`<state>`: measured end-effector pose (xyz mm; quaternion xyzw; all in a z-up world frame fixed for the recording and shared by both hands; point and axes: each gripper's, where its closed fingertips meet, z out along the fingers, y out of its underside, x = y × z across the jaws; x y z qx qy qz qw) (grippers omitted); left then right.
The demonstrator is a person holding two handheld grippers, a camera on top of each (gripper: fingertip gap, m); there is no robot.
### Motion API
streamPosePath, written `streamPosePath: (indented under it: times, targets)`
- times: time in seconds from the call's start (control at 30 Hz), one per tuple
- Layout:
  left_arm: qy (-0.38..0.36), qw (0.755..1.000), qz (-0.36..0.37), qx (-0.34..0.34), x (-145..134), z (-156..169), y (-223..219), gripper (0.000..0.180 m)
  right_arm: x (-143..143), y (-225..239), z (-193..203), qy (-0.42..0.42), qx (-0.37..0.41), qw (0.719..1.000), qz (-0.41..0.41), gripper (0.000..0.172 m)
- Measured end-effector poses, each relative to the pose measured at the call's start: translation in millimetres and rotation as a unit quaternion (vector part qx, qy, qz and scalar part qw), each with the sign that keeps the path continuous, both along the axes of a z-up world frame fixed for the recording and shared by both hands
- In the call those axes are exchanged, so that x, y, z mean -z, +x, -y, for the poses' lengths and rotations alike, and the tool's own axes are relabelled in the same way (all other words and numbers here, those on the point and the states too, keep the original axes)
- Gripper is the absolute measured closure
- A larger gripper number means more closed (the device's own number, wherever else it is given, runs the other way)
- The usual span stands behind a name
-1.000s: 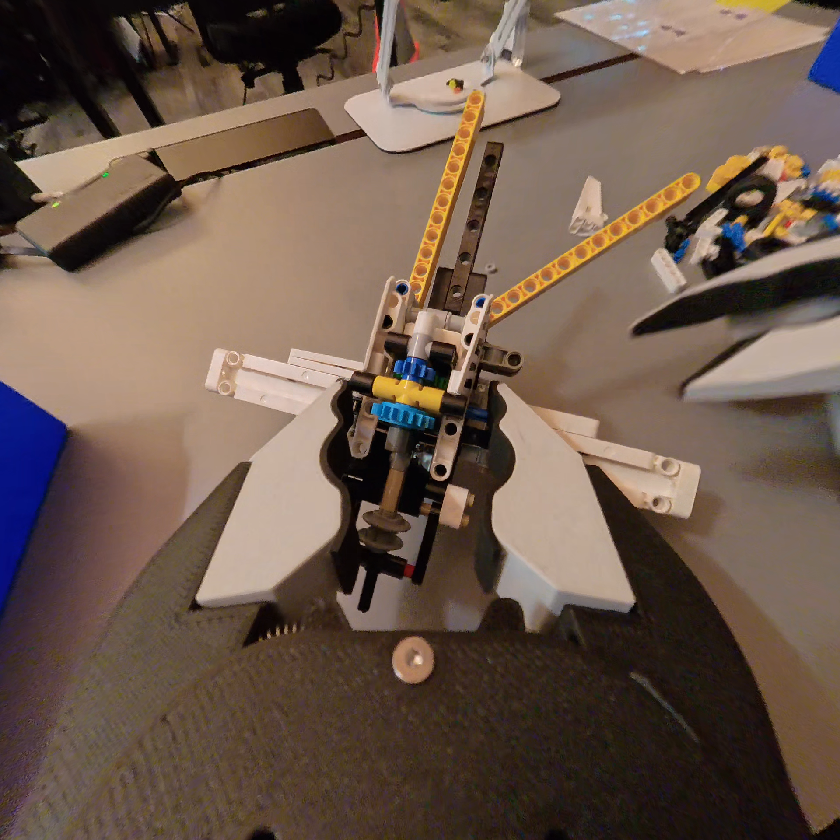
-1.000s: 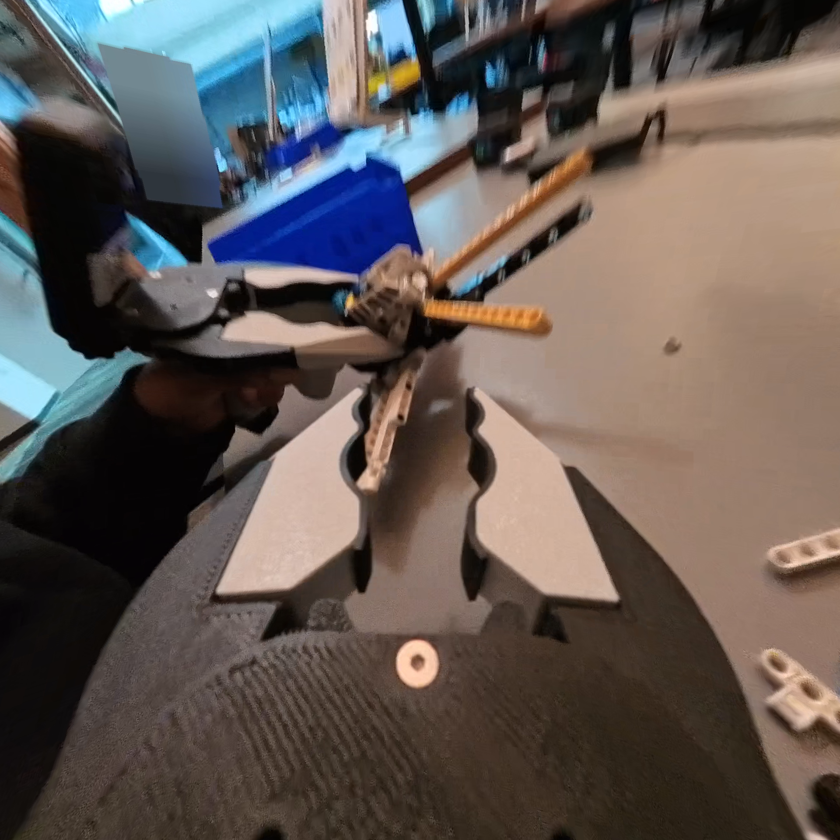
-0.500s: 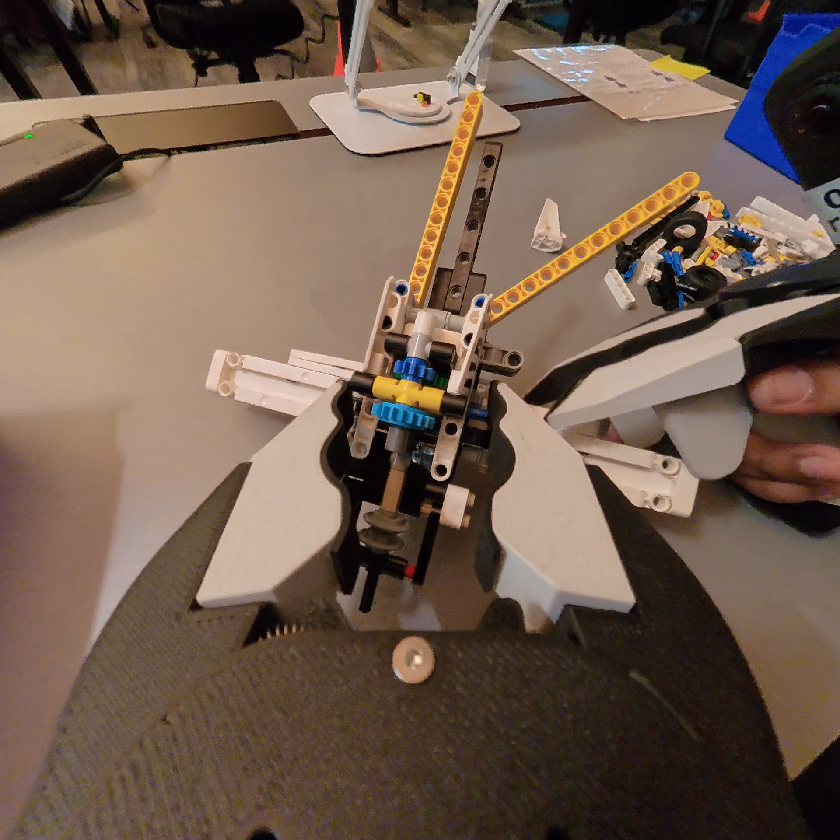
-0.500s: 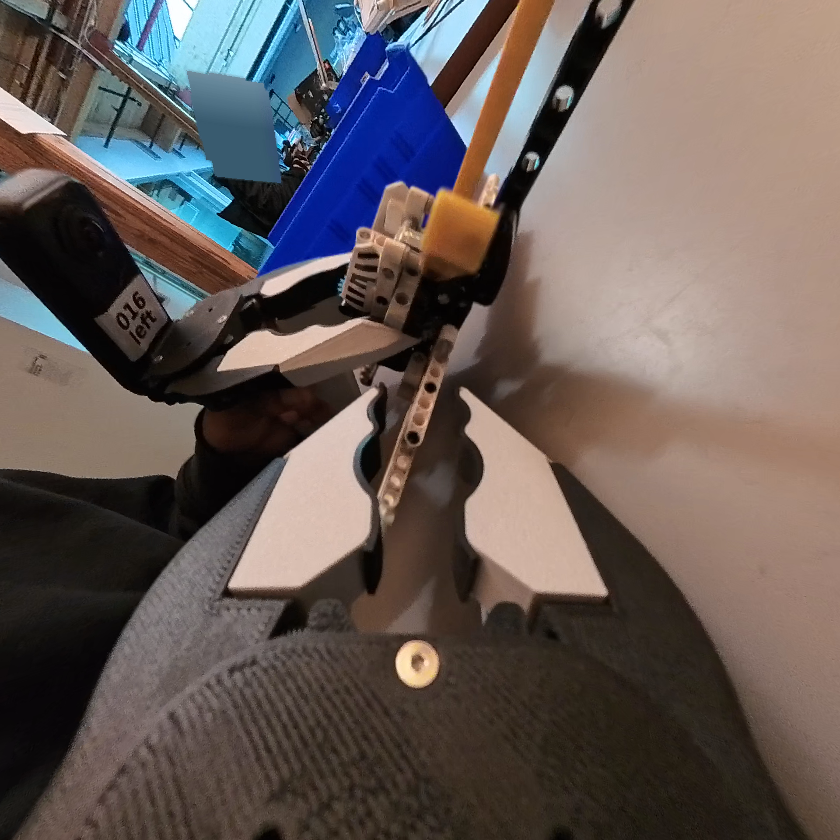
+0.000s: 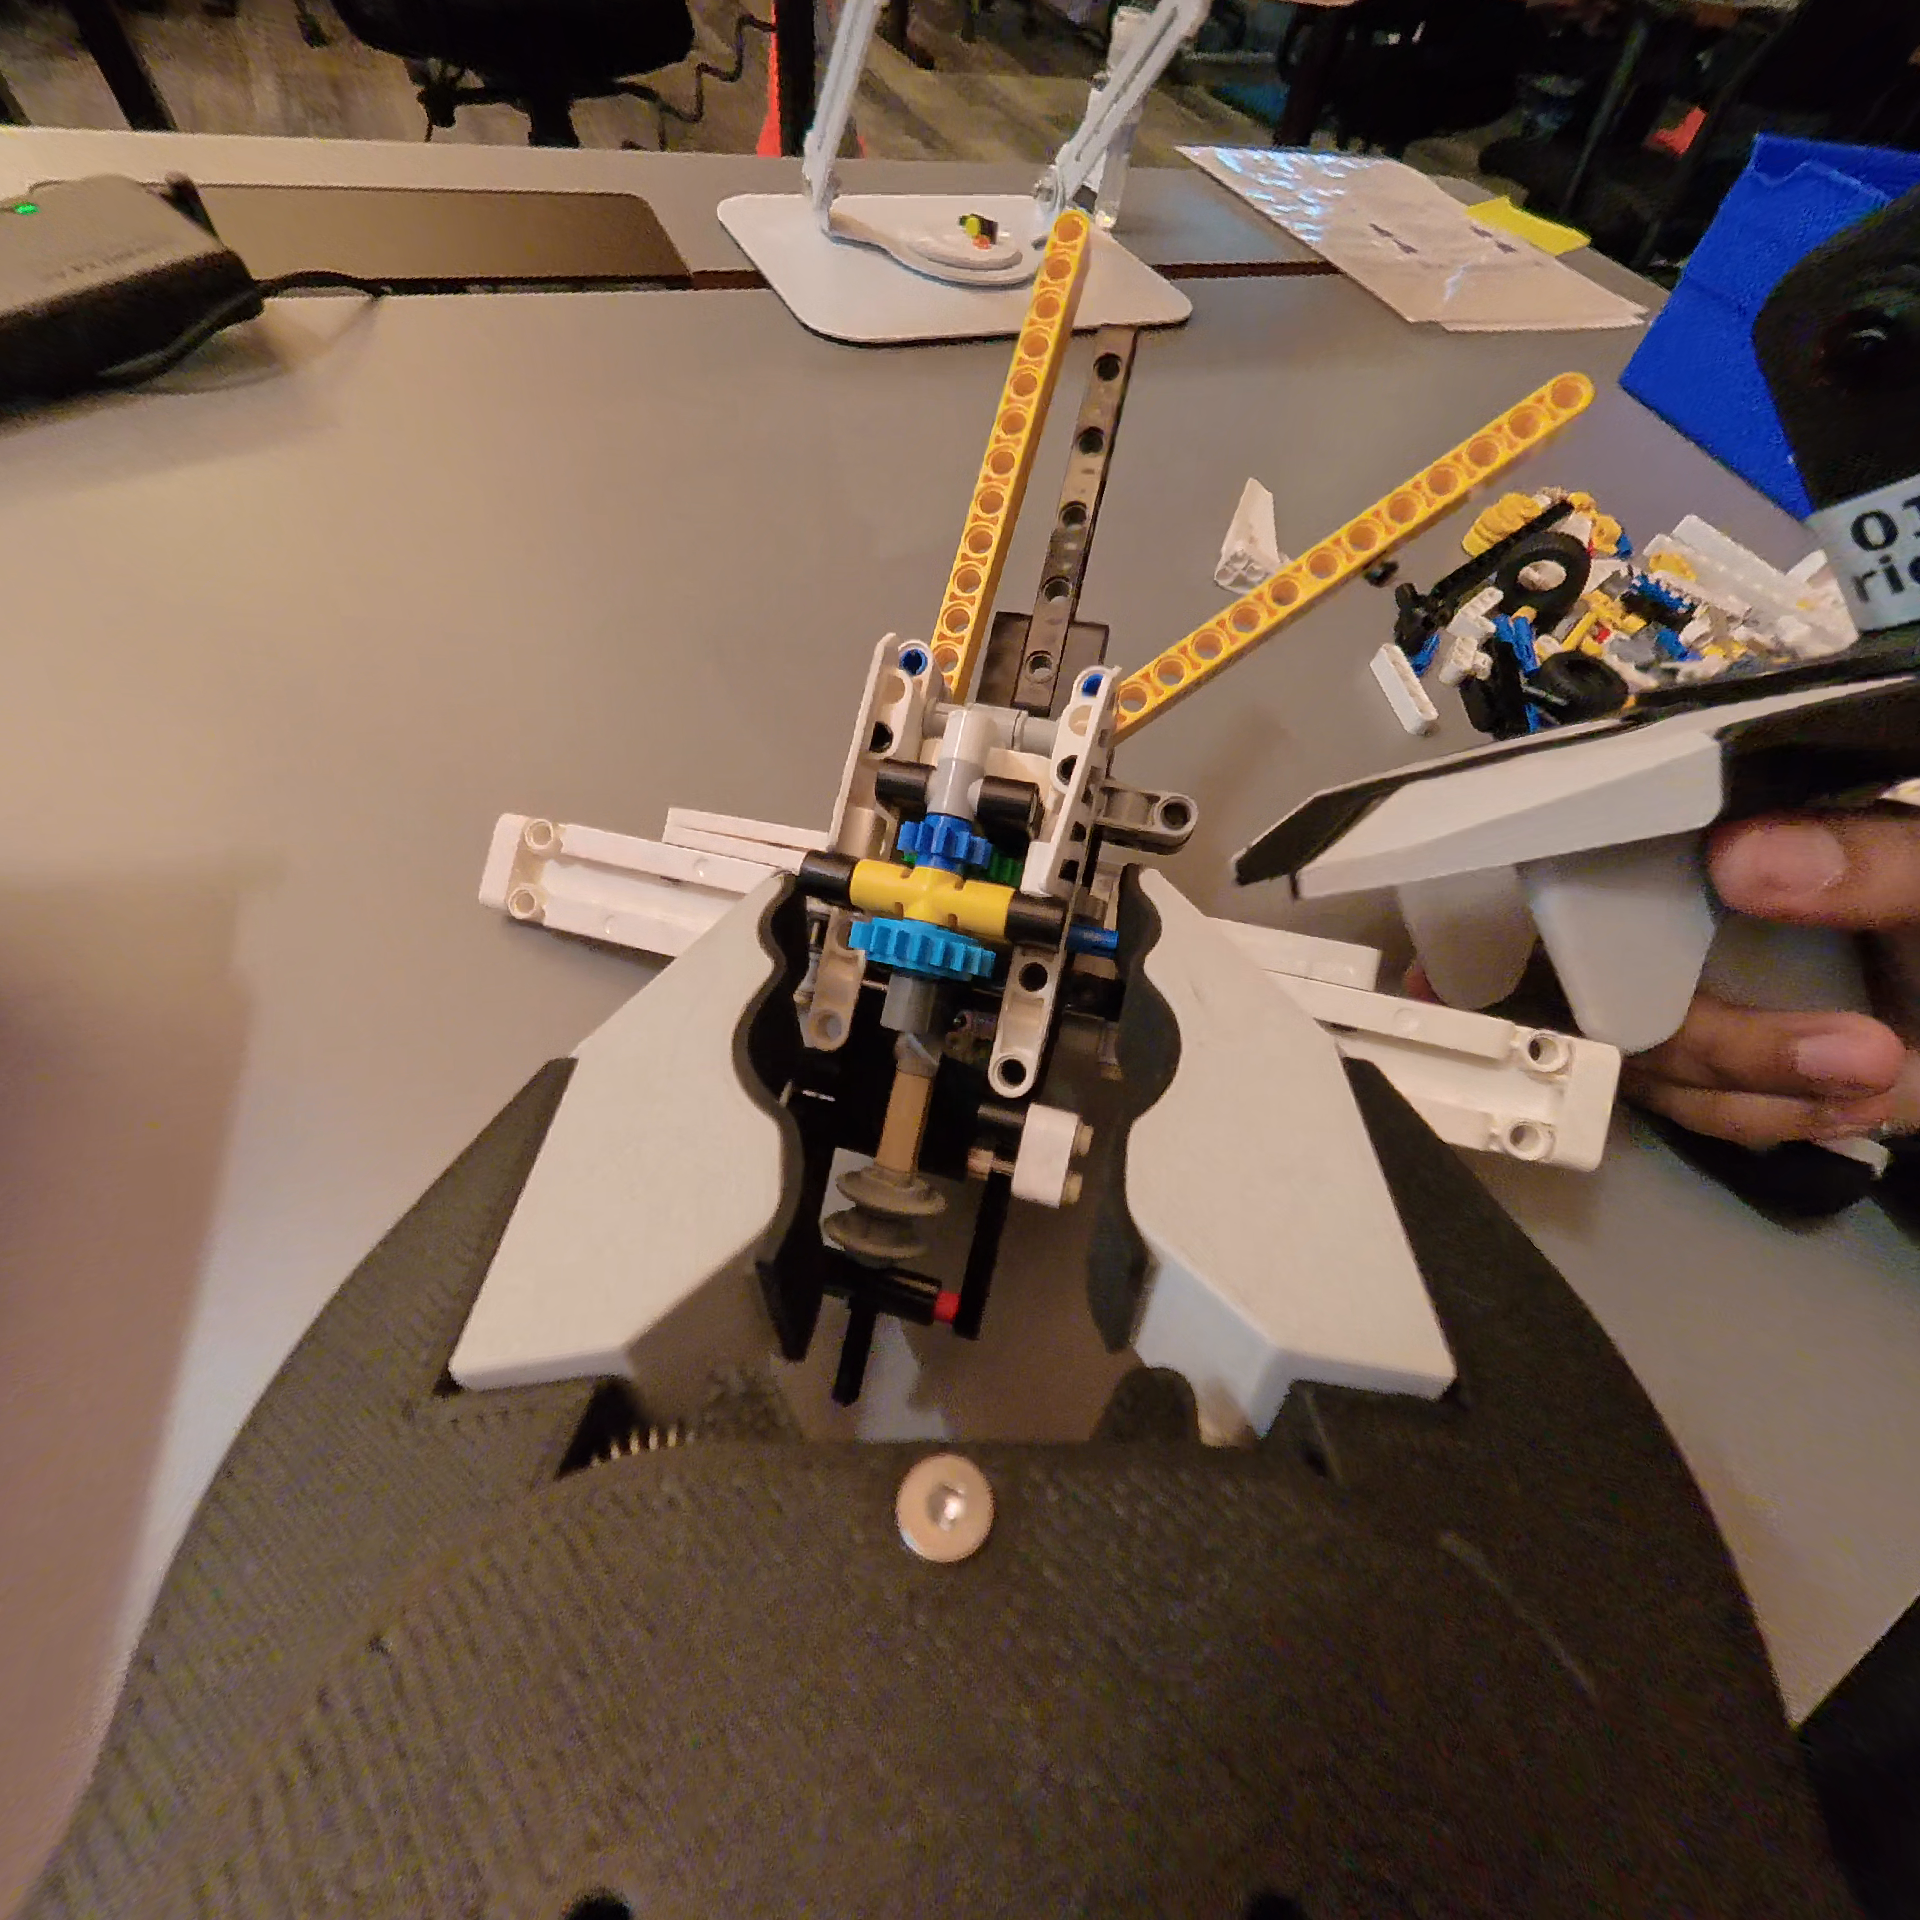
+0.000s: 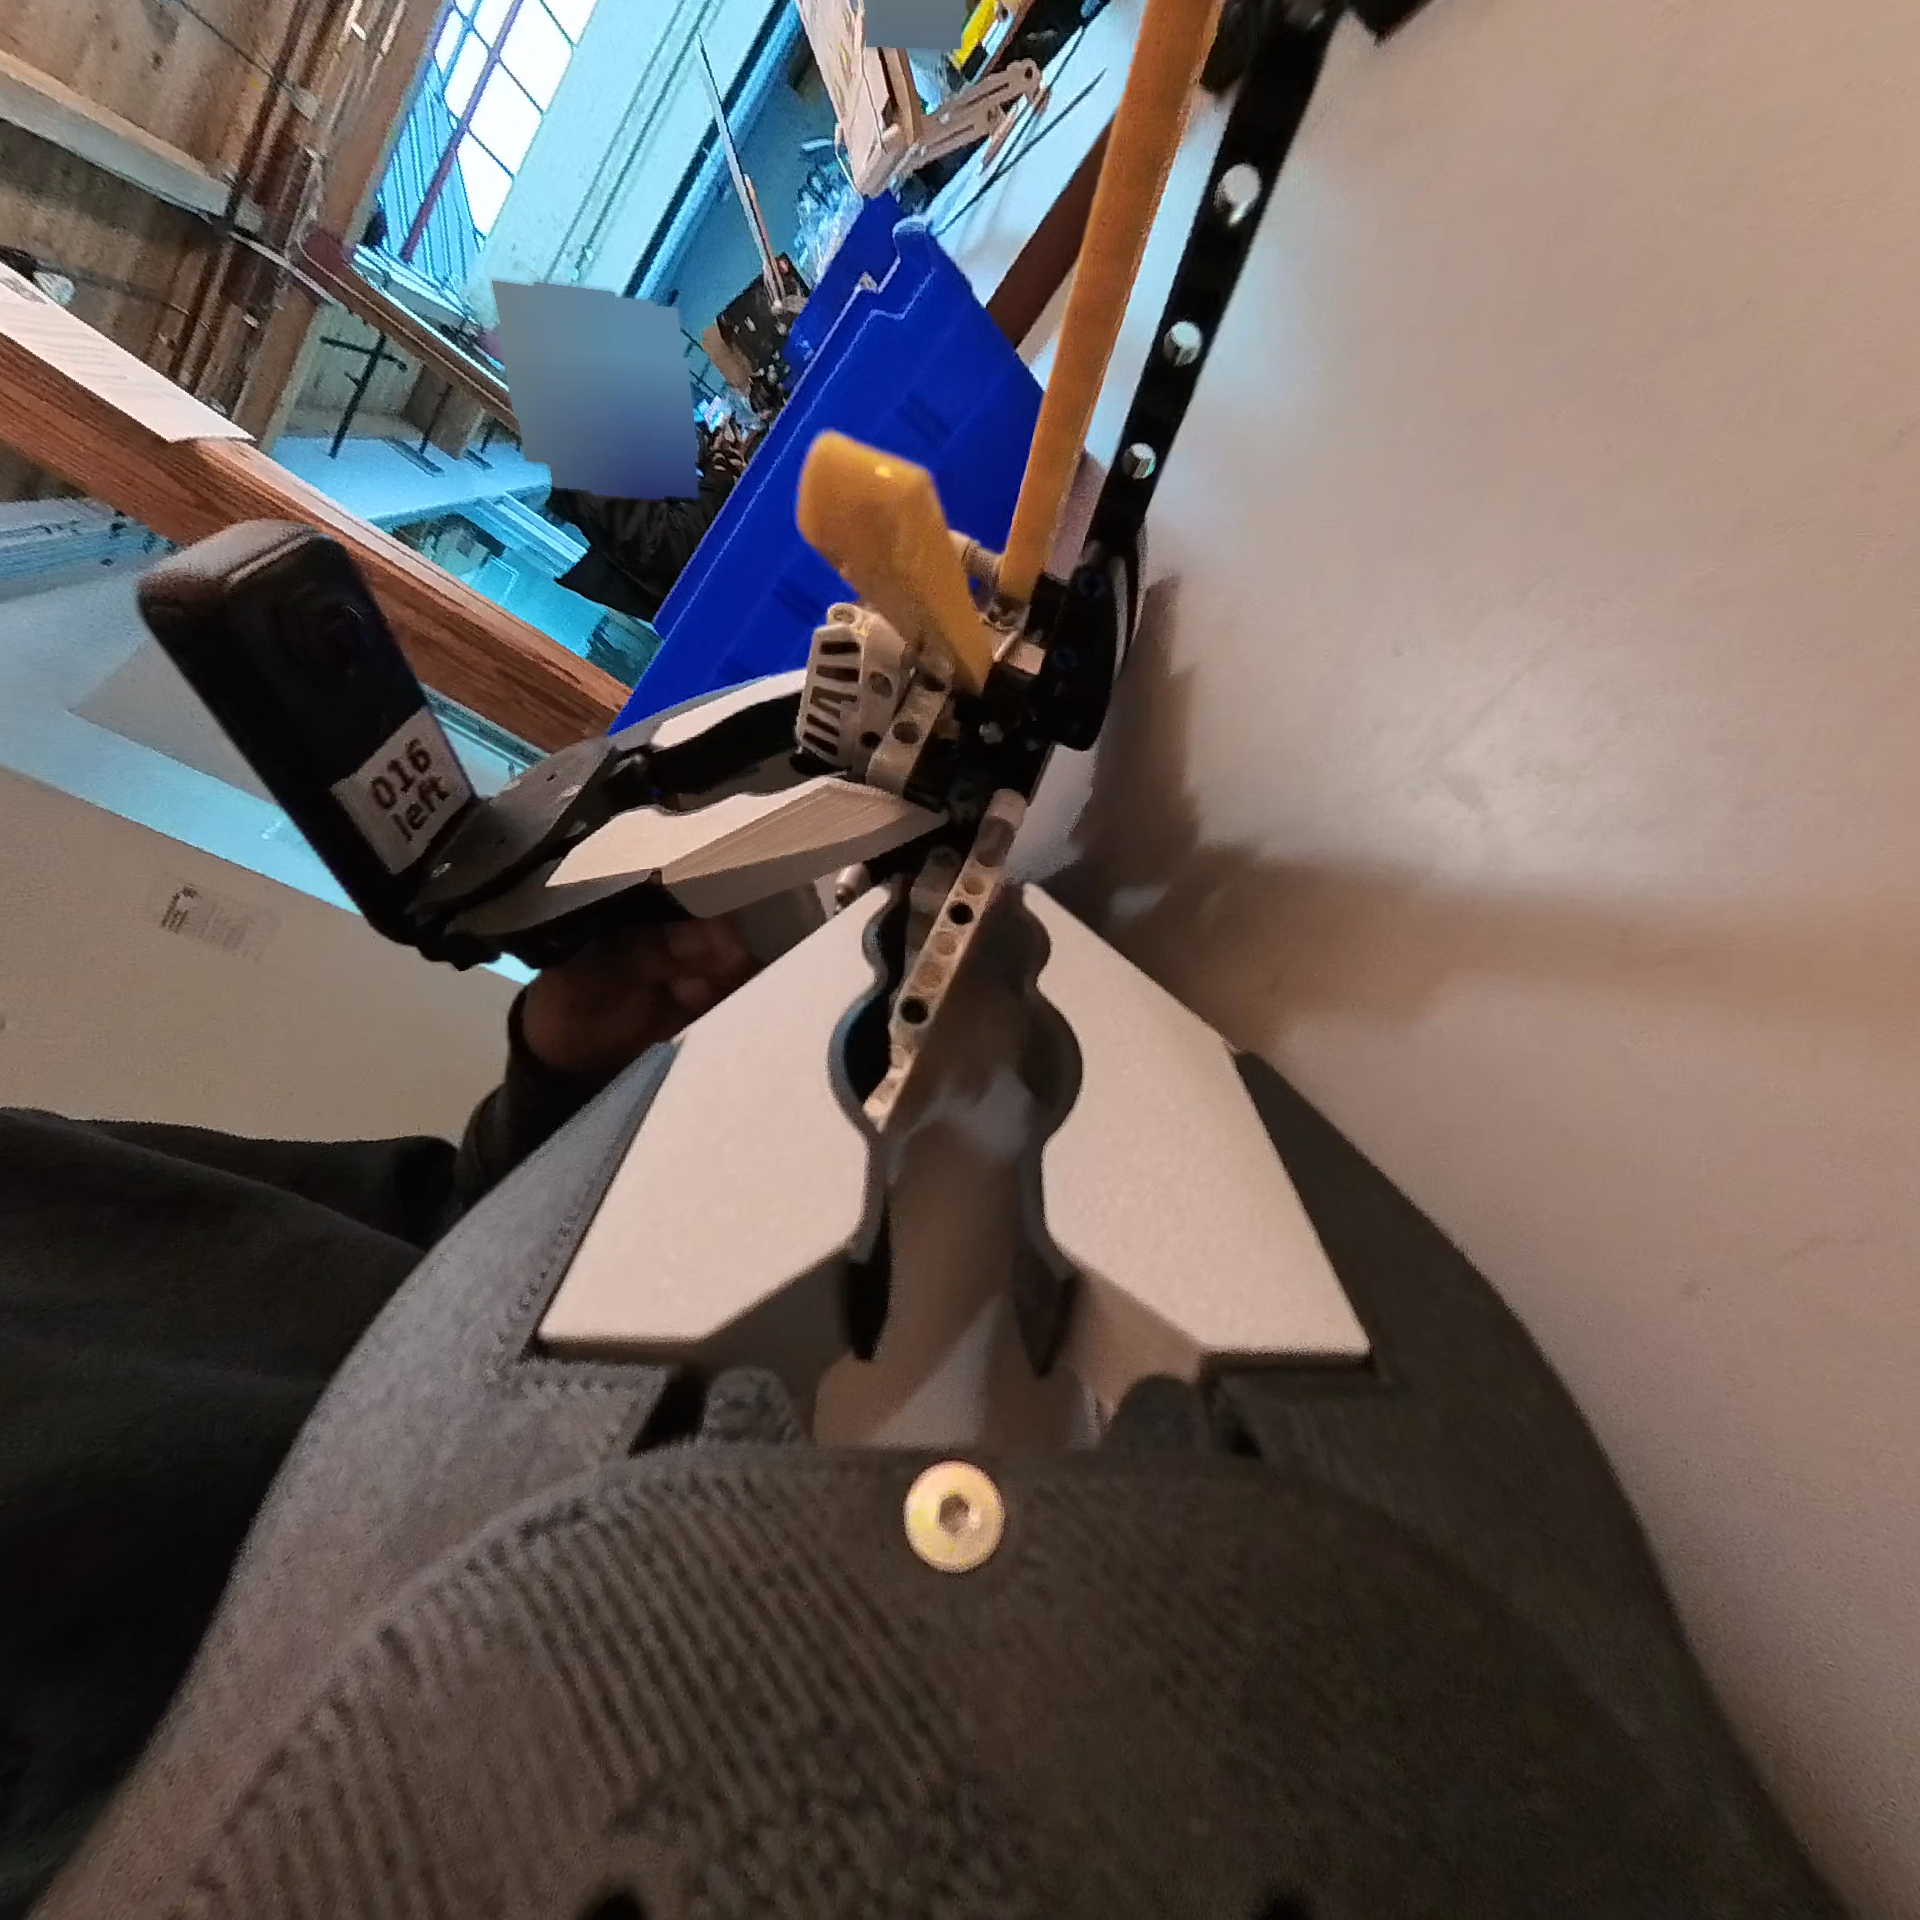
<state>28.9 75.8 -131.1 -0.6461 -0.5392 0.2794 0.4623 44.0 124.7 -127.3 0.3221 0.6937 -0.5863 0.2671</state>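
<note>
Your left claw (image 5: 958, 888) clamps the geared brick model (image 5: 971, 758) by its dark flanks over the middle of the surface (image 5: 520, 571), while your right claw (image 6: 956, 925), wider a moment ago, has narrowed around the model's white beam (image 6: 914, 1029), pad contact unclear.

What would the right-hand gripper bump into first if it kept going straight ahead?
Probably the toy-brick model that the left gripper clamps: its white holed beam already sits between the right gripper fingers and leads up into it. Depth is hard to judge.
</note>
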Motion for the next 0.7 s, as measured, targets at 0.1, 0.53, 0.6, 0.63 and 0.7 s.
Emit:
streamPosePath:
  times: [0.1, 0.53, 0.6, 0.63, 0.7]
  targets:
    - [0.016, 1.0, -0.001, -0.005, -1, 3, 0, 0.122, -10, -6, -8, -0.038, 0.016, 0.999, 0.005, 0.15]
    - [0.023, 1.0, 0.0, -0.005, -1, 4, -1, 0.122, -33, -7, -23, -0.12, 0.029, 0.992, -0.007, 0.149]
    - [0.023, 1.0, 0.001, -0.005, -1, 4, -1, 0.122, -31, -5, -21, -0.112, 0.029, 0.993, -0.016, 0.149]
    - [0.024, 1.0, 0.002, -0.005, -1, 4, -1, 0.122, -31, -5, -21, -0.109, 0.028, 0.993, -0.018, 0.148]
    - [0.028, 1.0, 0.003, -0.006, -1, 4, -1, 0.122, -30, -4, -20, -0.106, 0.025, 0.994, -0.016, 0.147]
